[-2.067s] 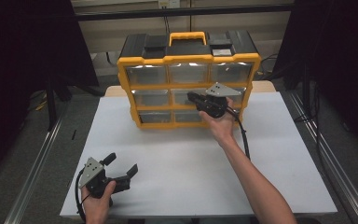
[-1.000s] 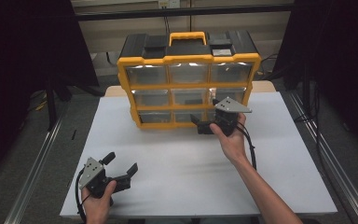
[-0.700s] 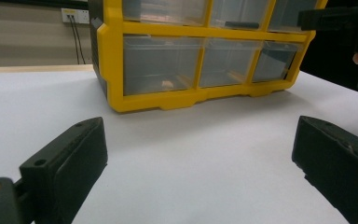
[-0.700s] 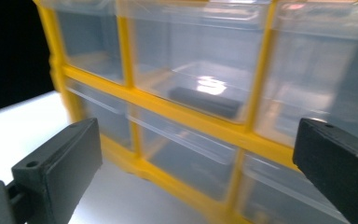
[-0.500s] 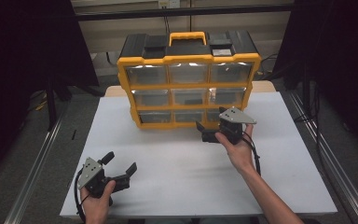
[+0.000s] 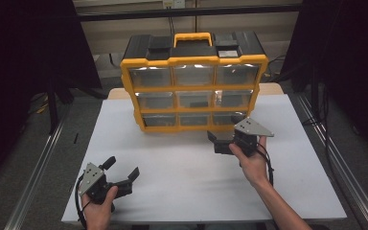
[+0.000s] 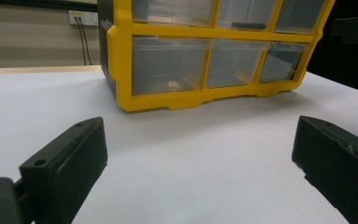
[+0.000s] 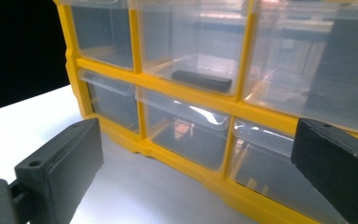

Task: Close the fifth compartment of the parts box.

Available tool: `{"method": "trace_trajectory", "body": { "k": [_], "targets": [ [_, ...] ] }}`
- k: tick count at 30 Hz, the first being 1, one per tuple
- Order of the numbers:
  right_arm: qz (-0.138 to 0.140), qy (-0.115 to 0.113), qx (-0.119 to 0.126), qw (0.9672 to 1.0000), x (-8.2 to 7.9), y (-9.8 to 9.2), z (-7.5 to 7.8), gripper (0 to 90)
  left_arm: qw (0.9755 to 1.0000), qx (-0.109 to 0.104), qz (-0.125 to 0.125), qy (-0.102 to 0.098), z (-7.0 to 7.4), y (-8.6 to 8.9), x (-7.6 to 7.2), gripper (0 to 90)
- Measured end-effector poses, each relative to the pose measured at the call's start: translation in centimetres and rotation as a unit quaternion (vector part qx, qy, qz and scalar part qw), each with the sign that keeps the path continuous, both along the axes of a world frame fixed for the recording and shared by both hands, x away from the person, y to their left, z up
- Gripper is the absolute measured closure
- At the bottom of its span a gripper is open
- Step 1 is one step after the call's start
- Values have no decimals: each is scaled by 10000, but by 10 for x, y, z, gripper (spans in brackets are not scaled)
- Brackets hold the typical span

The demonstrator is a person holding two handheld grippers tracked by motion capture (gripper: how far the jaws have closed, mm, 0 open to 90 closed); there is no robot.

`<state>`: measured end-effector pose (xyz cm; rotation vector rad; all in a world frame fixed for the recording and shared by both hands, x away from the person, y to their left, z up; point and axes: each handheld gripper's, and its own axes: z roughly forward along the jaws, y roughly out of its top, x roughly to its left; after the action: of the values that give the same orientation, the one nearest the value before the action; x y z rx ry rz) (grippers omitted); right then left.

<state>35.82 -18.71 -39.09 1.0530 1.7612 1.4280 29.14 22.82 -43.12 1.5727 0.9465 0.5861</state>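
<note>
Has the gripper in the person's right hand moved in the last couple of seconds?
Yes. The right gripper has pulled back from the front of the yellow drawer cabinet toward the person and now sits lower, just in front of the bottom row, jaws open.

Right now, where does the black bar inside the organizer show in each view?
High view: the black bar lies in the centre drawer of the organizer, middle row.
Left gripper view: near the top edge, right of centre, behind a clear drawer front.
Right gripper view: about the middle, slightly high, between the jaws.
Shared landmark: the yellow rail directly under that drawer.
</note>
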Motion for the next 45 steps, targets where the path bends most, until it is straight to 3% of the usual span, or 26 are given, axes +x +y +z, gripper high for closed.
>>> {"method": "trace_trajectory", "body": {
  "k": [24,45],
  "targets": [
    [-403,-50,237,9989,-34,-40,-3,15,10000,32,-51,40,0,0,-3,35],
    [-969,12,266,9949,-72,-87,-13,9,10000,10,41,36,1,2,-6,35]
  ]
}}
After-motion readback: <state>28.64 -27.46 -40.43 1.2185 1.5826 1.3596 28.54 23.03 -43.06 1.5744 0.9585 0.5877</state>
